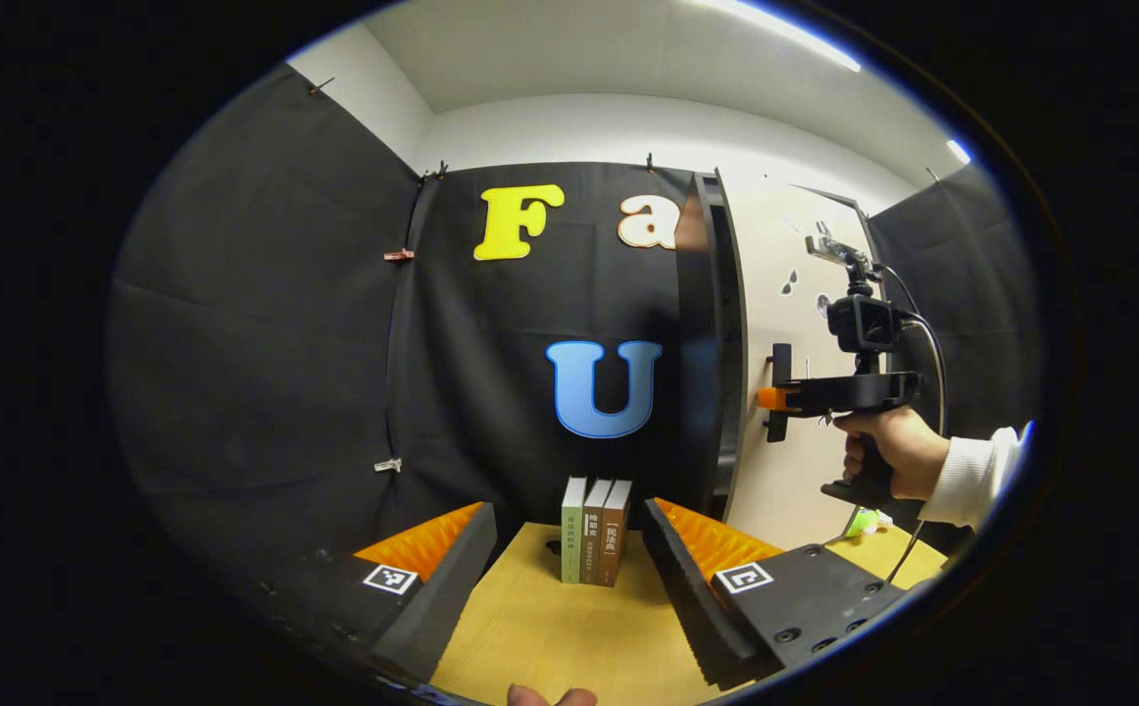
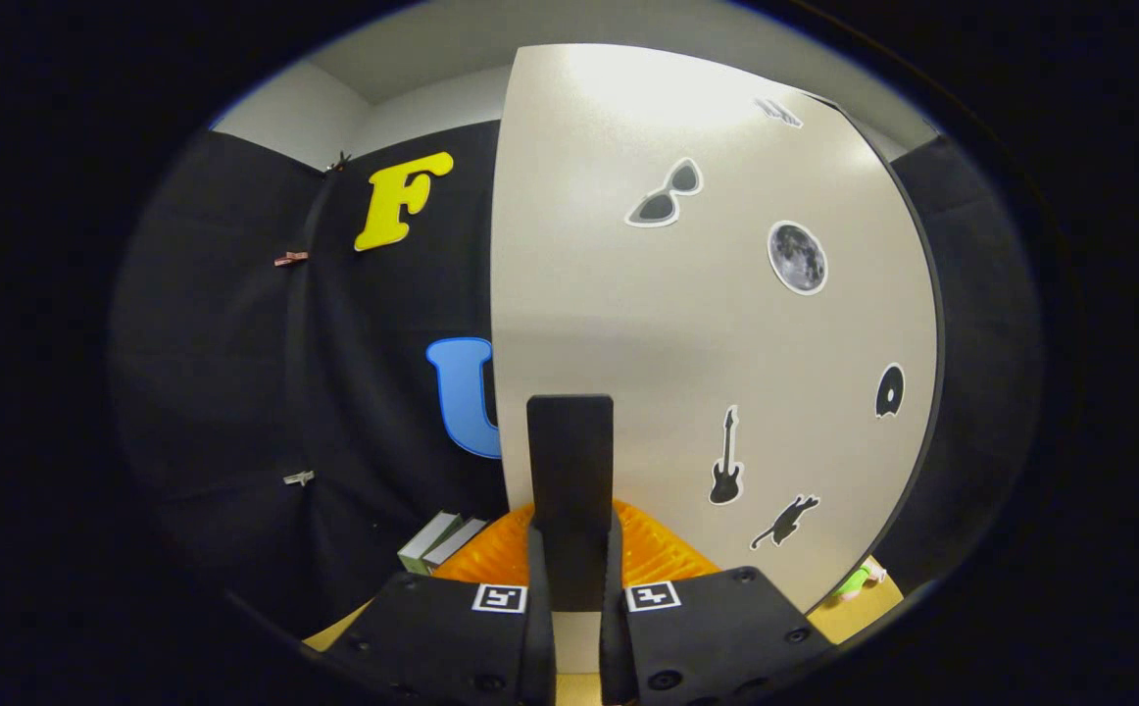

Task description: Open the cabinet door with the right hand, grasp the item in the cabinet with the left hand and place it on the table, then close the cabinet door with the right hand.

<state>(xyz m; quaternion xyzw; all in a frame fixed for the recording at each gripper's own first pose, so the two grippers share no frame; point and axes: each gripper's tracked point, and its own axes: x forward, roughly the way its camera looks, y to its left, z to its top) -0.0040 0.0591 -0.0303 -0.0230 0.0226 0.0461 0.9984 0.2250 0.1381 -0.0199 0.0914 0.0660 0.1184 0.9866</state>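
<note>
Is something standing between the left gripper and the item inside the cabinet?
Yes. The cabinet door stands in front of the cabinet's inside. The right gripper is shut on its handle; the left gripper faces books.

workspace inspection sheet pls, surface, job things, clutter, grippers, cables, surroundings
surface: wooden table, mostly bare.
job's things: cabinet door with stickers, black handle on it; item inside the cabinet cannot be seen.
clutter: three books standing upright side by side on the table; small green thing by the door's foot.
grippers: left gripper open, holding nothing; right gripper shut on the handle, held by a hand.
cables: cable hanging from the right gripper.
surroundings: black cloth wall, white ceiling.
</note>
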